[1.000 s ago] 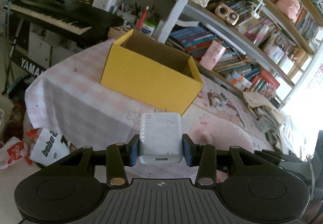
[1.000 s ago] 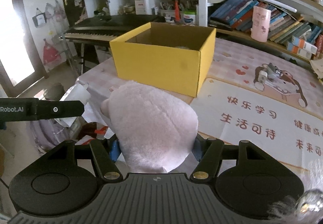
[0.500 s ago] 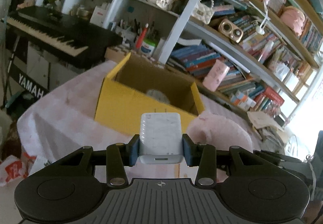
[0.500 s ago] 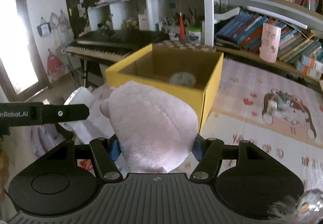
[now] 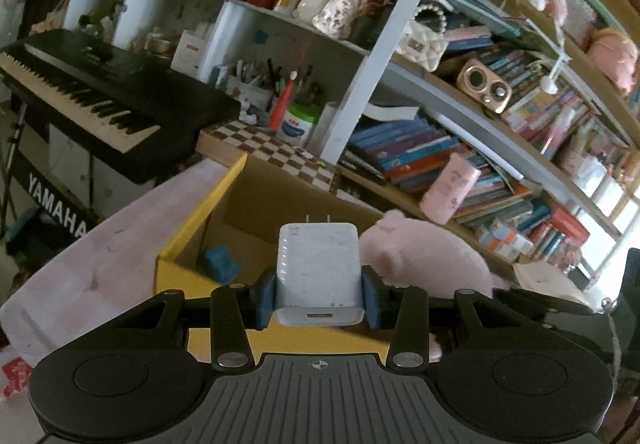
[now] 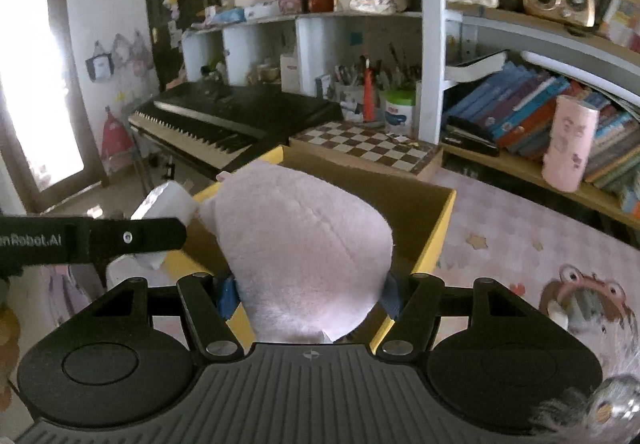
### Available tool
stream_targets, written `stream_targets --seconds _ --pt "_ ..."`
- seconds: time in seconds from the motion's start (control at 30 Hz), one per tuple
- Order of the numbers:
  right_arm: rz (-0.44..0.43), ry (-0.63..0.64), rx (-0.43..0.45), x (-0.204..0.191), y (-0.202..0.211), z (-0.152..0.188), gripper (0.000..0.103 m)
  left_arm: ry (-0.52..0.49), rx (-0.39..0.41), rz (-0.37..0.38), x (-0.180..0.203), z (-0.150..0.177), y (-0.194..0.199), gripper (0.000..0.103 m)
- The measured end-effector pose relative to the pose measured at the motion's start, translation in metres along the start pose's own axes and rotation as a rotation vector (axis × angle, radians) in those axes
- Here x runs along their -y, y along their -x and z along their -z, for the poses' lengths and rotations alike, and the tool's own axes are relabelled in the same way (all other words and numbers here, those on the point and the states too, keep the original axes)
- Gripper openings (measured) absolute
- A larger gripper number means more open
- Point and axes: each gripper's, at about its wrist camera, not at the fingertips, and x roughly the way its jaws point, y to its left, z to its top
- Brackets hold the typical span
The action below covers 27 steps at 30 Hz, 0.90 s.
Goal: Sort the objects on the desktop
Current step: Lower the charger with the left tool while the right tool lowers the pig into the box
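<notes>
- The left gripper (image 5: 319, 286) is closed on a white charger (image 5: 318, 268), which is pinched by its two side faces between the blue pads (image 5: 265, 298); its prongs point forward, away from the camera, and its port faces back.
- The charger's long axis is seen to run along the fingers, so that it would go down prongs-first if tipped, or flat if merely let go.
- The right gripper (image 6: 307, 296) is closed on a pink plush toy (image 6: 304, 252), whose bulk swells well above and ahead of the pads, so that most of the box opening is hidden in that view.
- Below and just ahead of both loads lies the open yellow box (image 5: 184, 240); its near wall is judged to be under or just behind the fingers of each gripper.
- In the left wrist view, the plush toy is seen close on the charger's right, over the box's right part, while the charger is over the middle.
- A blue object (image 5: 219, 259) is seen on the box floor at the left.
- Neither gripper appears clearly nearer the opening; release seems to depend on both loads being past the near wall.
</notes>
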Motion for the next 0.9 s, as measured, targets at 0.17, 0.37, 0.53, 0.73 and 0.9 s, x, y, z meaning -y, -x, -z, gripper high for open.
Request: stream_targets --seconds 0.17,0.37,0.53,0.73,0.9 --pt "-0.031 0.05 -0.024 0.014 -0.033 -0.005 0.063 -0.001 -0.037 -0.035 0.002 -0.006 -0.032 0.042" --pt "-0.054 0.082 -0.091 0.027 -0.066 -0.007 0.063 0.042 -0.074 -0.072 -0.001 -0.01 -0.06 0.042" --pt "-0.078 0.181 -0.141 0.026 -0.084 -0.004 0.064 0.029 -0.115 -0.104 -0.001 -0.012 -0.081 0.042" --pt "-0.078 0.296 -0.187 0.024 -0.101 -0.004 0.064 0.02 -0.164 -0.137 -0.008 -0.015 -0.105 0.042" --pt "-0.064 0.397 -0.219 0.019 -0.109 0.001 0.066 -0.022 -0.197 -0.159 -0.009 -0.014 -0.116 0.042"
